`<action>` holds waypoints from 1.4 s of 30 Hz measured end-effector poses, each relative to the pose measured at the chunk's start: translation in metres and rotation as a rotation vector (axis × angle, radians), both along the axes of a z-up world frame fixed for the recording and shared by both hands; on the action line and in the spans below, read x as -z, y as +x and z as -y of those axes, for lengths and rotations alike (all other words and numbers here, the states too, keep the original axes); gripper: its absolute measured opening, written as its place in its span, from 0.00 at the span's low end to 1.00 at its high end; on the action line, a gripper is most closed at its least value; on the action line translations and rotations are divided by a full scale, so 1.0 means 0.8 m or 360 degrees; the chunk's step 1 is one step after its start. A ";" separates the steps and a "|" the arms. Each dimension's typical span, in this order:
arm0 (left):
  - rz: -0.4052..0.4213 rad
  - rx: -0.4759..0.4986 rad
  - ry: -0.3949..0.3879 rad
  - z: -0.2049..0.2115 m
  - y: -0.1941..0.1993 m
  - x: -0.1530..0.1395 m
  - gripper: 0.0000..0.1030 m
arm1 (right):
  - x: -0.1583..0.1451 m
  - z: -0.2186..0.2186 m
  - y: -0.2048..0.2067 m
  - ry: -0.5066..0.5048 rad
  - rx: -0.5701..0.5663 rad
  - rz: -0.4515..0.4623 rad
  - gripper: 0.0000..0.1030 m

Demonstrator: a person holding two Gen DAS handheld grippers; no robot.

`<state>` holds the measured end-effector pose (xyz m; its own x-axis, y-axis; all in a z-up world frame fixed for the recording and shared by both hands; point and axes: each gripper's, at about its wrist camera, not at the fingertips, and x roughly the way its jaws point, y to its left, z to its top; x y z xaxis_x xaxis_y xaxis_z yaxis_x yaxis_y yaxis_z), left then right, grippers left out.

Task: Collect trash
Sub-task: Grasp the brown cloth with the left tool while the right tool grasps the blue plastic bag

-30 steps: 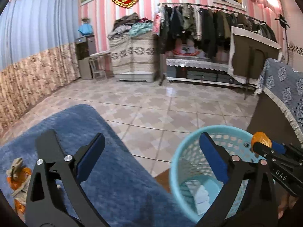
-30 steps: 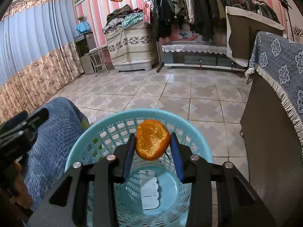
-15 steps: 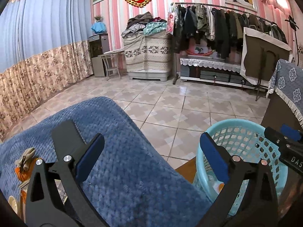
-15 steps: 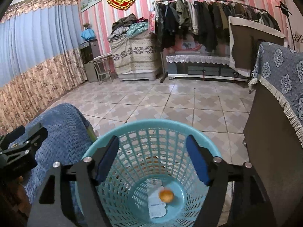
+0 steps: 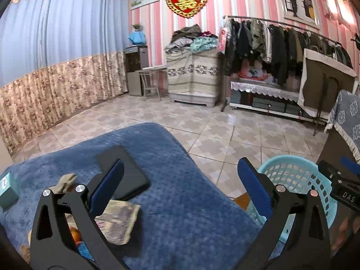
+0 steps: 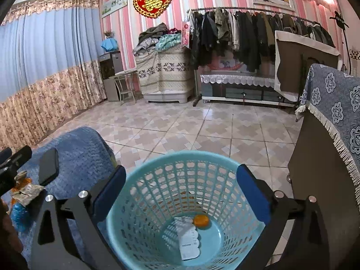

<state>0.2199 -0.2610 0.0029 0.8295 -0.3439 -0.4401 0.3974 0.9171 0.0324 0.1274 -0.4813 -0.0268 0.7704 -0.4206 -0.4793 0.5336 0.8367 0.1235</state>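
Observation:
My right gripper hangs over the light-blue plastic basket, its jaws opening with nothing between them. An orange peel piece lies at the basket's bottom beside a white paper. My left gripper is open and empty above a blue blanket. Under its left finger lie a crumpled wrapper, an orange scrap and a wadded tissue. From the left wrist view the basket is at the lower right.
A black phone and a teal box rest on the blanket. A dark cabinet with a patterned cloth stands right of the basket. Tiled floor stretches to a clothes rack and a covered pile.
The right gripper let go of the orange peel, which dropped into the basket, and its jaws spread wide. The left gripper swung left over the blanket, bringing the phone and wrapper into view.

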 end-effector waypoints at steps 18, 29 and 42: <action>0.0017 -0.0294 -0.0017 -0.194 -0.072 -0.019 0.95 | -0.016 -0.143 0.010 -0.0041 -0.0434 0.0021 0.94; -0.0052 -0.0561 0.0059 -0.341 -0.108 0.018 0.95 | -0.011 -0.224 0.012 -0.0029 -0.0681 0.0076 0.94; -0.0325 -0.0717 0.0051 -0.432 -0.124 0.115 0.95 | 0.006 -0.284 0.039 -0.0181 -0.0762 -0.0076 0.94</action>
<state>0.1206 0.0848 -0.0894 0.7883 0.0456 -0.6135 -0.0373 0.9990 0.0263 0.1590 -0.2541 -0.0315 0.8681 -0.0768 -0.4904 0.0891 0.9960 0.0017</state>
